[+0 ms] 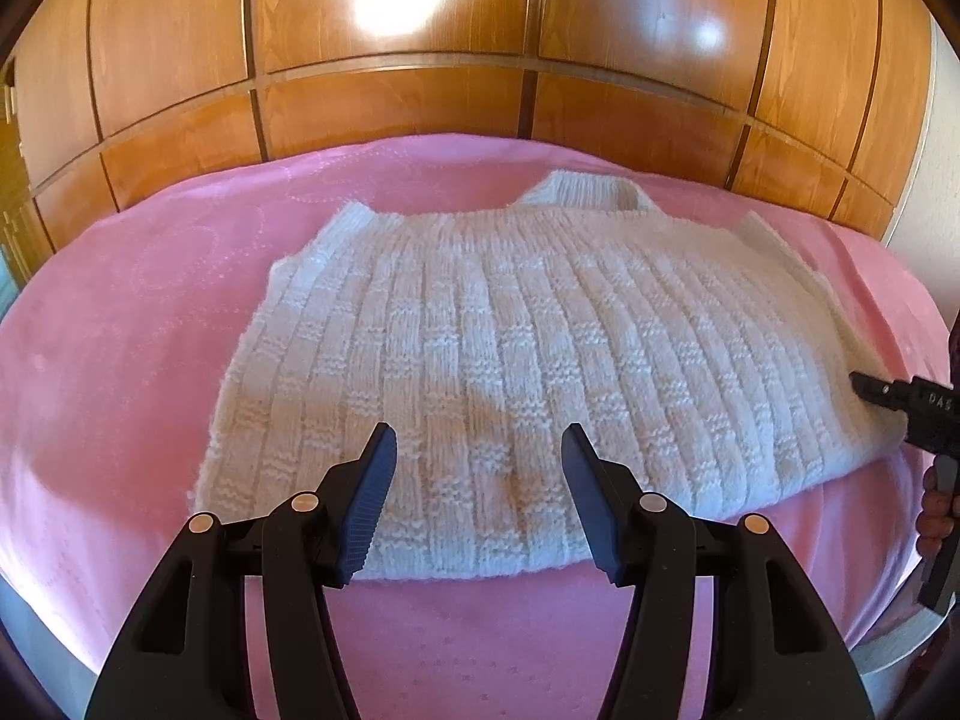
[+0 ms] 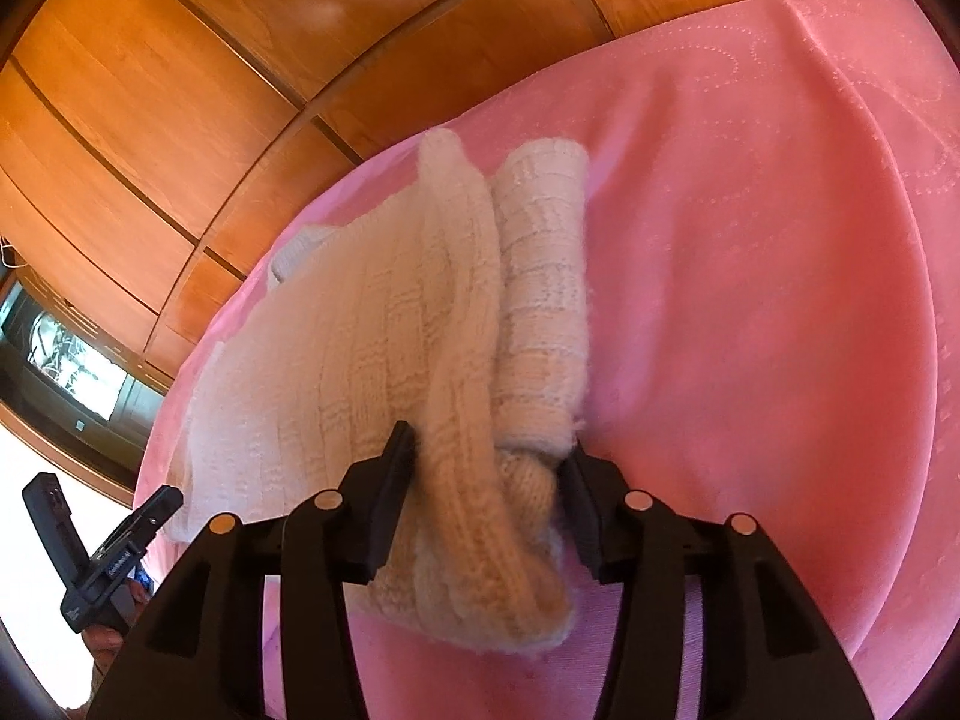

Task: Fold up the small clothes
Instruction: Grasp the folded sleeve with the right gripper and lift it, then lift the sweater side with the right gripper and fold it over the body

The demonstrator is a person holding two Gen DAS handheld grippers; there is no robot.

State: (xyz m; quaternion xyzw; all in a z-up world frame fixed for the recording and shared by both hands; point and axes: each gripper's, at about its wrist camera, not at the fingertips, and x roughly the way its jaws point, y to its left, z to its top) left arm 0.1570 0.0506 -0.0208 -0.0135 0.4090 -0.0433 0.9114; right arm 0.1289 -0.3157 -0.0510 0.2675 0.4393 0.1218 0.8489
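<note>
A small white knitted sweater (image 1: 510,354) lies flat on the pink bedcover (image 1: 120,360), neck away from me. My left gripper (image 1: 479,450) is open and empty, hovering just over the sweater's near hem. My right gripper (image 2: 489,450) has its jaws around a bunched fold at the sweater's (image 2: 372,330) side edge, with the sleeve (image 2: 540,276) lying alongside; the knit fills the gap between the jaws. In the left wrist view the right gripper (image 1: 864,387) touches the sweater's right edge. The left gripper (image 2: 162,501) shows at the lower left of the right wrist view.
Glossy wooden wardrobe doors (image 1: 420,102) stand right behind the bed. A dark screen (image 2: 66,354) sits at the far left of the right wrist view. Pink cover (image 2: 780,300) stretches wide to the right of the sweater.
</note>
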